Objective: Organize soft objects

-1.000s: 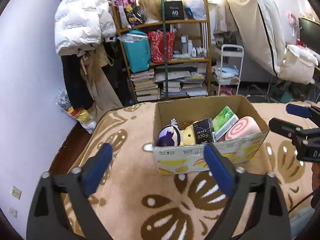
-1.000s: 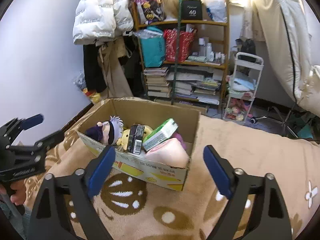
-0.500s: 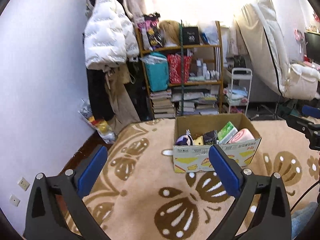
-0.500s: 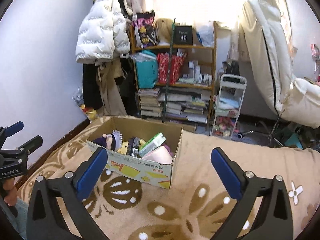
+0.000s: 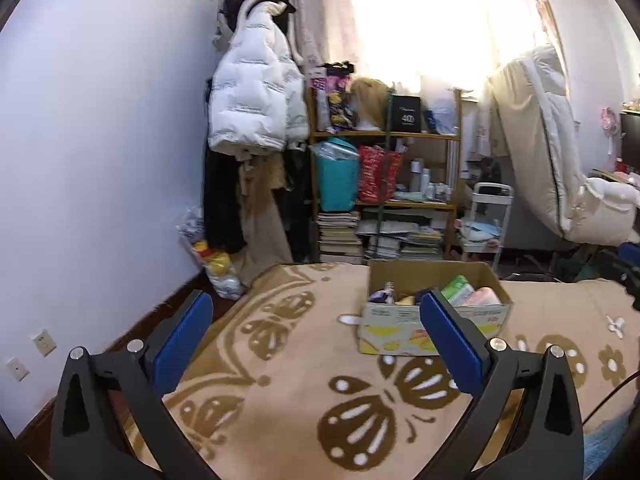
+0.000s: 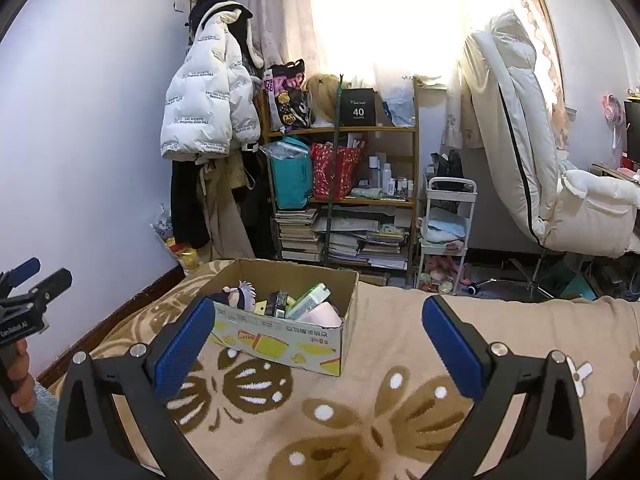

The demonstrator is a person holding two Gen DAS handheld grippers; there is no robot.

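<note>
One open brown cardboard box (image 6: 294, 334) with yellow printing sits on the beige blanket (image 5: 288, 364) patterned with brown butterflies, toward the far middle of the bed. Inside it lie a pink rolled cushion (image 6: 322, 315), a green tissue pack (image 6: 310, 300), a dark-haired plush doll (image 6: 236, 295) and a small black packet (image 6: 277, 304). These look light and squashy; pinching each across its middle seems safest. The left tongs (image 5: 316, 340) have just been opening, with nothing between them; the right tongs (image 6: 318, 348) gape wide too, also empty, near the box.
</note>
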